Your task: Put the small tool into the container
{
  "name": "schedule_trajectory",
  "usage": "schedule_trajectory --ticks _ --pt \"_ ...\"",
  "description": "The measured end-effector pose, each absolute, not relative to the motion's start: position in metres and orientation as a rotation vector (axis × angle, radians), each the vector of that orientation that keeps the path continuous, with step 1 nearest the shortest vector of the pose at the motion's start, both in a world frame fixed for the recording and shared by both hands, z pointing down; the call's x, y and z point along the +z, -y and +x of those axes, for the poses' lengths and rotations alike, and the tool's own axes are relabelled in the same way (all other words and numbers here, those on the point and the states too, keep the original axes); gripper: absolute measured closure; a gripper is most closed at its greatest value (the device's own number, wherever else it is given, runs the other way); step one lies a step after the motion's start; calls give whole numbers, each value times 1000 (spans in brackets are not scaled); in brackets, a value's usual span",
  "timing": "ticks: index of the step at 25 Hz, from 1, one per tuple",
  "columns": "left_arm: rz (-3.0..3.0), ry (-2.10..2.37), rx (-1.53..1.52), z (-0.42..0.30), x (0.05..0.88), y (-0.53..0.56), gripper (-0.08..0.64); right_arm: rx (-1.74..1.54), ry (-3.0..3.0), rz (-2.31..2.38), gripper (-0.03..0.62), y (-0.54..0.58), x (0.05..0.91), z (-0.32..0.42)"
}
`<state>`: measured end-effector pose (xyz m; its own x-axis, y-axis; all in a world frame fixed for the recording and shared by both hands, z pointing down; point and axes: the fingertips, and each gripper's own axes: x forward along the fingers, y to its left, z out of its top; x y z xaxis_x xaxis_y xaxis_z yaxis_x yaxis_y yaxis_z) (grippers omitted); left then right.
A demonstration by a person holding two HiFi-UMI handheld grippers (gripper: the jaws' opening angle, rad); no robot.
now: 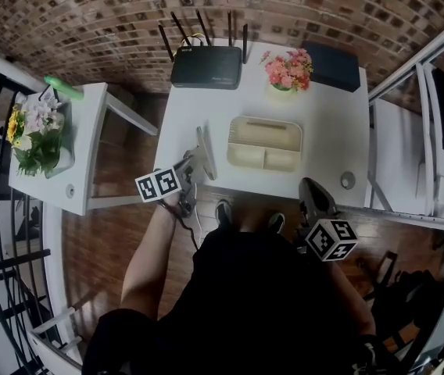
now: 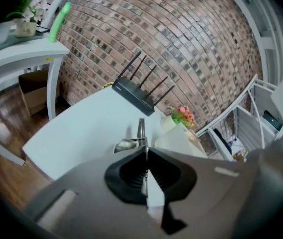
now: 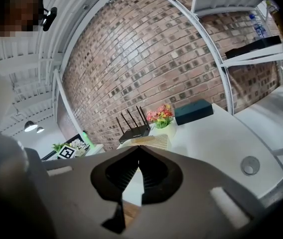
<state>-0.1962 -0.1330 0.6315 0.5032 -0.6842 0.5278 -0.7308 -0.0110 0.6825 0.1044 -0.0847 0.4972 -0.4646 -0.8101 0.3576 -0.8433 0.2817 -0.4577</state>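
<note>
A slim grey metal tool [image 1: 204,150] lies along the left part of the white table [image 1: 327,131], left of the beige divided container [image 1: 265,143]. My left gripper [image 1: 194,168] is at the tool's near end with its jaws closed on it. In the left gripper view the tool [image 2: 140,129] sticks out ahead of the left gripper [image 2: 145,146], with the container [image 2: 179,139] to its right. My right gripper [image 1: 309,189] hovers at the table's front edge, right of the container, shut with nothing in it. In the right gripper view the right gripper [image 3: 138,148] points toward the container [image 3: 146,142].
A black router [image 1: 206,66] with antennas, a pot of pink flowers [image 1: 288,70] and a dark box [image 1: 331,66] line the table's far edge by the brick wall. A round grommet [image 1: 348,180] sits near the front right corner. A side table [image 1: 81,155] with flowers stands left; metal shelving stands right.
</note>
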Motion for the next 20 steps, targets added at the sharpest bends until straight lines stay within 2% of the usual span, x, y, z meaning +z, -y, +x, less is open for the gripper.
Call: schedule_trajectory --ticks 7,12,20 --pt "1922 1333 -50 -195 540 141 554 937 2493 1559 581 89 498 97" --pt "2145 1337 -79 -167 473 146 554 927 2514 1535 581 93 497 90" --pt "2440 1301 -14 -108 431 145 555 919 2524 1533 581 99 494 90"
